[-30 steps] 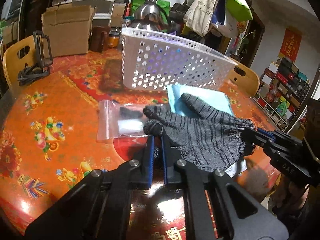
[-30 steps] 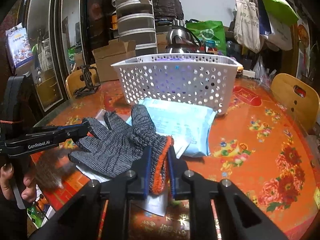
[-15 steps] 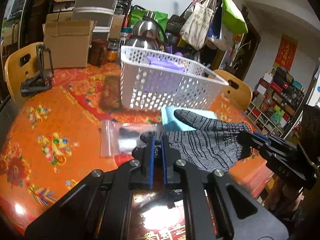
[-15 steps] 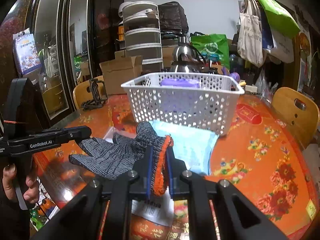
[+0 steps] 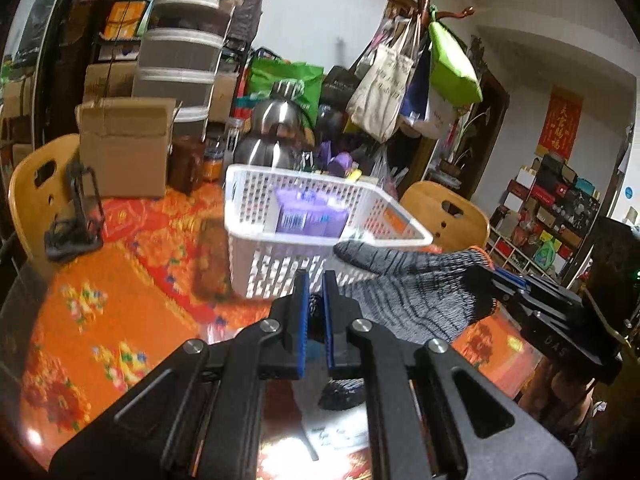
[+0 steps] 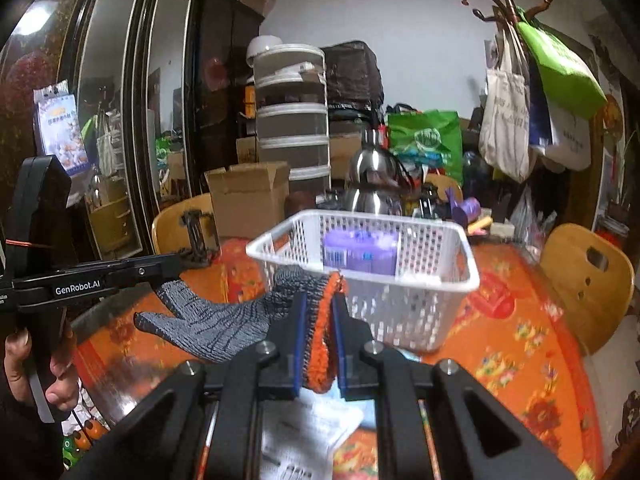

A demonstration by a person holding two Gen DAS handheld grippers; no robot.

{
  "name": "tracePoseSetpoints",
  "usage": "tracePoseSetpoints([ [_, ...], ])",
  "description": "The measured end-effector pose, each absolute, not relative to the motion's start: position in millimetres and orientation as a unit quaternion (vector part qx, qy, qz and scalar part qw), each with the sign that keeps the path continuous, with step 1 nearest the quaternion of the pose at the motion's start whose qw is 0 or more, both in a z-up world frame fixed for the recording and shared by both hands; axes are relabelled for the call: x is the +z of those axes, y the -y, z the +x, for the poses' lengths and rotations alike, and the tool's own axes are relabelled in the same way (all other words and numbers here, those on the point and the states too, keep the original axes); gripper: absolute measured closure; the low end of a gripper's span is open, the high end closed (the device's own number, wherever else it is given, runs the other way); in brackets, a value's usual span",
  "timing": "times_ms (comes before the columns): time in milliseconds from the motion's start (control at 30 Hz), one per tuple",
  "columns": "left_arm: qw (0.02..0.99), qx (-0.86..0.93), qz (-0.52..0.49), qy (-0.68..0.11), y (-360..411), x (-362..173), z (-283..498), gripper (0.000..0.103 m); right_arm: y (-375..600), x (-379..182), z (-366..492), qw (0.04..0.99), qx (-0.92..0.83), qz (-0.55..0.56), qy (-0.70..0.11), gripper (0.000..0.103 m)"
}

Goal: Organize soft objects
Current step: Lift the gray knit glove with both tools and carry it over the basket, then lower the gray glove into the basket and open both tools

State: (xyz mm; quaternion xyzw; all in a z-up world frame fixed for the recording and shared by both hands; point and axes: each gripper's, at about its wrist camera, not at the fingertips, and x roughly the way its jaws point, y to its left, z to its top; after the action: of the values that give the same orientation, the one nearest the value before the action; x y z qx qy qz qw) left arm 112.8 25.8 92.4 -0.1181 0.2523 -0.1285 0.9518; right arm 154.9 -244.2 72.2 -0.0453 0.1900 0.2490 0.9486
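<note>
Item in hand: grey knit glove (image 6: 224, 320), off the table (image 5: 104, 280), stretched between both grippers, in front of the basket at about 6 o'clock from it.
Left gripper (image 5: 314, 312): jaws closed on the glove's finger end; the fabric in the gap is dark and partly hidden.
Right gripper (image 6: 318, 340): jaws clamped on the orange cuff (image 6: 324, 320).
White basket (image 6: 400, 320): stands on the table; a purple pack (image 6: 360, 254) already lies inside.
Done: by judgement, one soft item binned; glove picked up.
Outstanding: glove not yet over the rim; carry toward 12 o'clock and release. A blue pack (image 6: 408, 356) is barely visible below the basket, likely also to go in.
Papers (image 6: 304, 432): on the table beneath the right gripper; status unclear.
</note>
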Motion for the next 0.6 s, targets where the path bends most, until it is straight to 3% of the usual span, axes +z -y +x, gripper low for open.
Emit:
tracePoseSetpoints([
  [367, 0.96, -0.121, -0.108, -0.229, -23, 194, 190, 0.097, 236, 149, 228, 0.95, 0.26, -0.036, -0.168, 0.093],
  [600, 0.955, -0.102, -0.11, -0.257, -23, 209, 281, 0.097, 231, 153, 299, 0.953, 0.24, -0.038, -0.179, 0.093],
])
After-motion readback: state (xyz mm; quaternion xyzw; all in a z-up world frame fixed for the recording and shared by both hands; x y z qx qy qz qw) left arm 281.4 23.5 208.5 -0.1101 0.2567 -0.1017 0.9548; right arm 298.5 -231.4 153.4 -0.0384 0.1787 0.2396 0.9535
